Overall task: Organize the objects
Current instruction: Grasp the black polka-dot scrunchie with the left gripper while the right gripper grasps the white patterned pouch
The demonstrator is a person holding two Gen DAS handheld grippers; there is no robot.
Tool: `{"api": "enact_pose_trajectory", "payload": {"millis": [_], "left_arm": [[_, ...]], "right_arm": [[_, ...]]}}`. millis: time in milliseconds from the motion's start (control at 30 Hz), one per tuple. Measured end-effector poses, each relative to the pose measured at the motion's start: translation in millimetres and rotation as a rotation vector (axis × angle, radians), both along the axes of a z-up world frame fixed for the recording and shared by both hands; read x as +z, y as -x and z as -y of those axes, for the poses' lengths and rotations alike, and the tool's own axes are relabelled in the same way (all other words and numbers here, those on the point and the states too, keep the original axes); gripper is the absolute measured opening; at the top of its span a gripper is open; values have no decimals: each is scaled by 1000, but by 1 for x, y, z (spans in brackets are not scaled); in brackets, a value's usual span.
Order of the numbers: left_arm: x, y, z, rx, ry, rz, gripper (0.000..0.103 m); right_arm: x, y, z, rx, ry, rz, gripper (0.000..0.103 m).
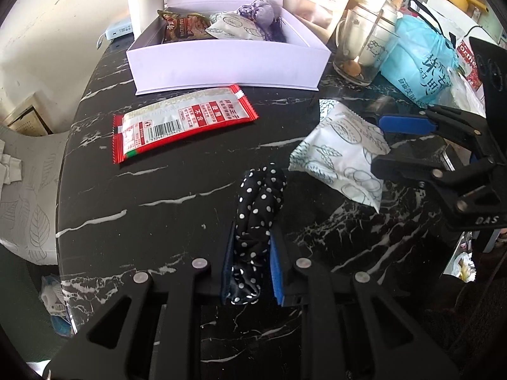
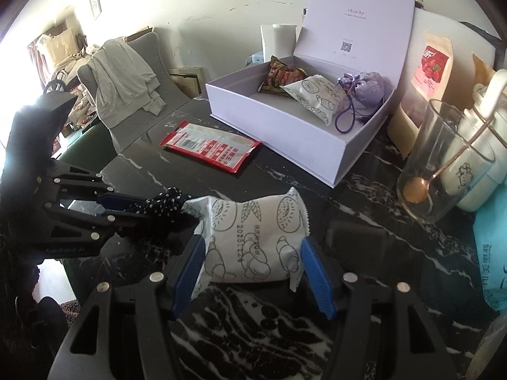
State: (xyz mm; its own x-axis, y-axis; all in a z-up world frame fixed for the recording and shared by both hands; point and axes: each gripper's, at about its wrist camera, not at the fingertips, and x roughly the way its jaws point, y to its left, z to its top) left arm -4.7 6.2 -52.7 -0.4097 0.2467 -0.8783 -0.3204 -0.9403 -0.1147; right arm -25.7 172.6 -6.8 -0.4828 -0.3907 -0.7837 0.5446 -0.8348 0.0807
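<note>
**Inspector A:** The left gripper [image 1: 250,269] is clamped on a black polka-dot cloth [image 1: 258,202] at lower centre of the left wrist view; the cloth stands out past the blue pads over the black marble table [image 1: 142,221].

**Inspector B:** Confirmed. The right gripper [image 2: 253,272] has a white printed snack packet [image 2: 250,240] between its blue fingers [image 2: 318,281], both pads against the packet's sides, at lower centre of the right wrist view. Cloth and packet touch at that view's centre left.

**Inspector A:** A red-edged sachet [image 1: 180,120] lies flat on the table, just in front of the open lavender box [image 1: 228,63], upper centre.

**Inspector B:** The box holds a brown snack bag [image 2: 280,77], a second white packet [image 2: 317,96] and a purple drawstring pouch [image 2: 364,87]. A glass cup [image 2: 443,164] with a spoon stands at the right.
</note>
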Motion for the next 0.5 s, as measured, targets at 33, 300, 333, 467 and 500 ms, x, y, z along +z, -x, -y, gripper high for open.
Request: {"api": "enact_pose_trajectory", "payload": {"millis": [33,300,333,467,500], "left_arm": [[-1,-1,-1,1,4,-2,19],[-3,0,-9,20,45,-46,21],[-3,1,-10,20,51,-49,21],[-3,2,-10,32,51,-59,22],[-3,3,-10,34,51,-60,22]], "right_arm": [[1,-2,0,7,4,-6,63],[-6,0,7,-32,-21,-65,92],[-7,1,7,-36,-26,-70,93],[-12,5,11,-39,-50,-100,97],[-12,7,13,-38,-54,-109,97]]}}
